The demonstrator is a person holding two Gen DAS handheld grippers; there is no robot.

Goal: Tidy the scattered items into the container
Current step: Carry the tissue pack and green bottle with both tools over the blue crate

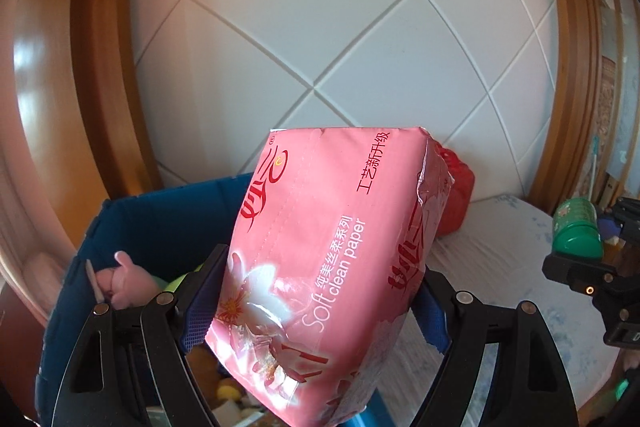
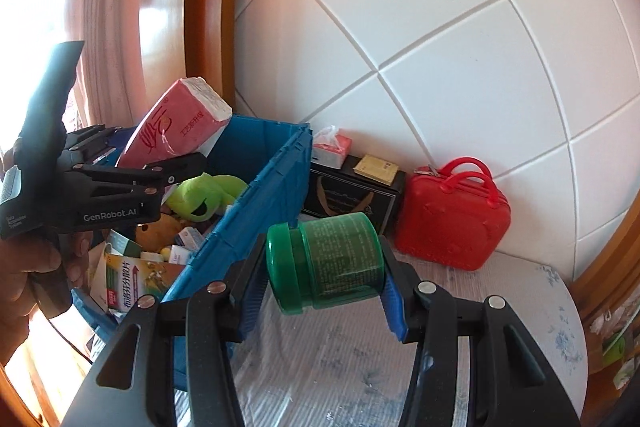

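Observation:
My left gripper (image 1: pixel 316 303) is shut on a pink pack of tissue paper (image 1: pixel 332 247) and holds it tilted above the blue crate (image 1: pixel 160 219). The right wrist view shows the same pack (image 2: pixel 176 123) in the left gripper (image 2: pixel 160 163) over the crate (image 2: pixel 256 195). My right gripper (image 2: pixel 324 287) is shut on a green jar (image 2: pixel 332 259), lying sideways with its lid to the left, above the bed beside the crate's right wall. The jar also shows in the left wrist view (image 1: pixel 576 227). The crate holds a green plush toy (image 2: pixel 208 195), a pink toy (image 1: pixel 124 279) and several boxes.
A red toy suitcase (image 2: pixel 452 215) stands against the white padded headboard (image 2: pixel 400 27). A black box (image 2: pixel 352 195) carries a small tissue pack (image 2: pixel 332 149) and a yellow packet (image 2: pixel 376 169). The bed surface (image 2: pixel 340 367) has a pale printed sheet. Wooden frame on both sides.

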